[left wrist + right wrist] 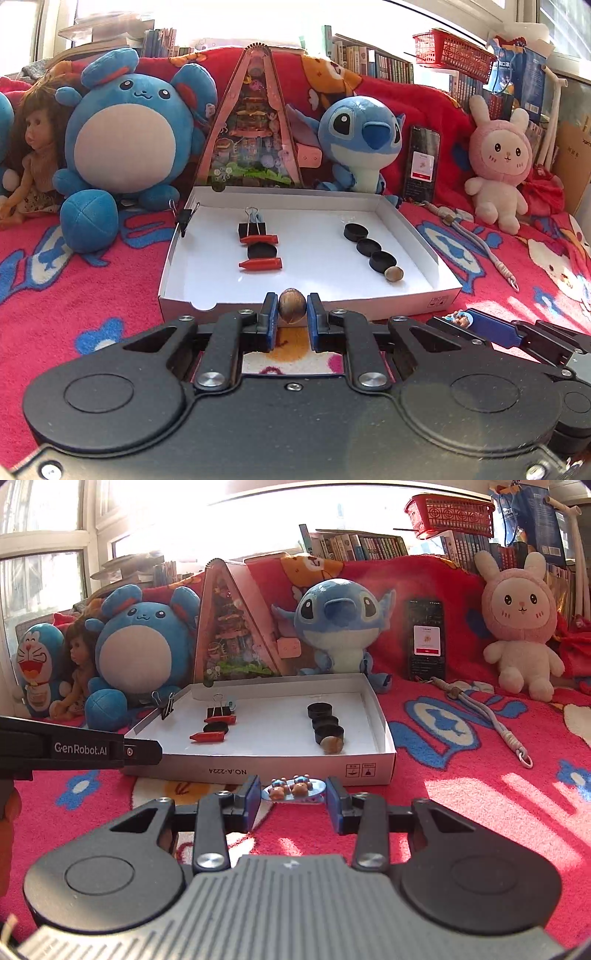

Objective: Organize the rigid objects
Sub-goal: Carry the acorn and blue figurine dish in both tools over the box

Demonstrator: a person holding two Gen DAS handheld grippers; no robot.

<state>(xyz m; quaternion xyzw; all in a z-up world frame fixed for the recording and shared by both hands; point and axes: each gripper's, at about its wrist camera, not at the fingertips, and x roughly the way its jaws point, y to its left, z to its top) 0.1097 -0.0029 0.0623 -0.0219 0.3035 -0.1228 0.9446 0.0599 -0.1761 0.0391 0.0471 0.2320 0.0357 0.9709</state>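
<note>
A shallow white box (439, 254) lies on the red blanket. Inside on the left lie a black binder clip (251, 227), two red crayon-like pieces (260, 264) and a black disc (261, 251). On the right three black caps (367, 245) stand in a row with a brown nut (393, 274) at the near end. My left gripper (291, 312) is shut on a brown nut (291, 305) just before the box's front wall. My right gripper (293, 794) is shut on a hair clip with two small bears (291, 789), in front of the box (384, 734).
Plush toys, a doll, a triangular diorama (255, 122) and a phone (421, 158) line the back. A second binder clip (184, 216) grips the box's left wall. A lanyard (480, 247) lies right of the box. The left gripper's body (74, 747) shows at the right view's left edge.
</note>
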